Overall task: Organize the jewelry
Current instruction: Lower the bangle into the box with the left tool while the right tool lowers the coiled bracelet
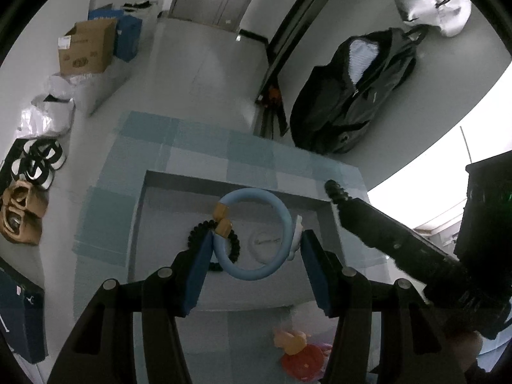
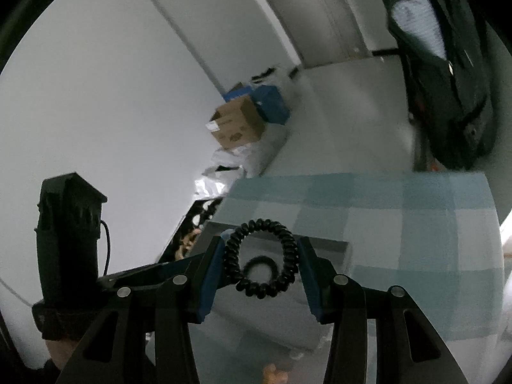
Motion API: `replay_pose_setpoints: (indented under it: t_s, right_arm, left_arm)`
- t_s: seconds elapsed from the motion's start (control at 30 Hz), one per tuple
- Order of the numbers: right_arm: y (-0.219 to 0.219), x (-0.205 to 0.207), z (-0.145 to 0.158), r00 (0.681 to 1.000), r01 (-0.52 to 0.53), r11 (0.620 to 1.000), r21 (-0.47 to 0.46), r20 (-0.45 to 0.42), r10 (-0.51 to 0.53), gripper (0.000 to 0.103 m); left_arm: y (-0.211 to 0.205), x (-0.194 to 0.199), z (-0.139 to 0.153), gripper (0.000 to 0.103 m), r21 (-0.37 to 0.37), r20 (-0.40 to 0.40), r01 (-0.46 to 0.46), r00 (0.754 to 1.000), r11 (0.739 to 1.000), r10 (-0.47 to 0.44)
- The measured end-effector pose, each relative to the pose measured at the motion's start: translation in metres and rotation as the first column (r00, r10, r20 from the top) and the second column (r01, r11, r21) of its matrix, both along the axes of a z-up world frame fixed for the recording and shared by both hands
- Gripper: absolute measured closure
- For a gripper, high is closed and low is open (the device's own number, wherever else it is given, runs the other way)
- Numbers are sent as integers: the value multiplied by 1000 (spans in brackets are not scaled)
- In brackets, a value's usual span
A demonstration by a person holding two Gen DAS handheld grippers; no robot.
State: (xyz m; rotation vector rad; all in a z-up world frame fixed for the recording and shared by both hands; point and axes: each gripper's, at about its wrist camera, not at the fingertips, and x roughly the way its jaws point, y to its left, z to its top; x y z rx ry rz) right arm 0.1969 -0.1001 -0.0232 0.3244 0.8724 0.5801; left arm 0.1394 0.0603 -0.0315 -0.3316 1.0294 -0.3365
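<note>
Both tongs were clamped on jewelry above the same box. Left gripper held a light blue ring-shaped bangle with two tan wooden end beads upright between its blue pads, which pressed on the bangle's left and right sides. Right gripper pinched a black spiral coil bracelet the same way, its loop standing between the pads.

Beneath them, a table draped in a blue-and-white checked cloth carried a shallow grey rectangular box. Inside the box lay a second black beaded bracelet, partly hidden behind the bangle, beside a faint round white item too dim to name.

Near the table's front edge sat a small orange-and-pink toy figure. A black backpack lay beyond the table.
</note>
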Motion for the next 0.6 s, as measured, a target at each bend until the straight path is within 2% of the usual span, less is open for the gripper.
replay_pose_setpoints:
  t_s: [0.3, 0.43, 0.6]
  right_arm:
    - [-2, 12, -16, 997, -4, 1000, 13, -76, 5, 58]
    - [-3, 16, -21, 994, -7, 1000, 12, -106, 8, 58]
    - [-7, 19, -29, 989, 8, 1000, 19, -147, -5, 58]
  left_arm:
    - [-2, 8, -7, 52, 27, -29, -3, 1000, 1000, 3]
    - [-6, 12, -12, 52, 65, -38, 13, 999, 998, -11]
    - [-8, 10, -12, 52, 78, -22, 19, 1000, 997, -17]
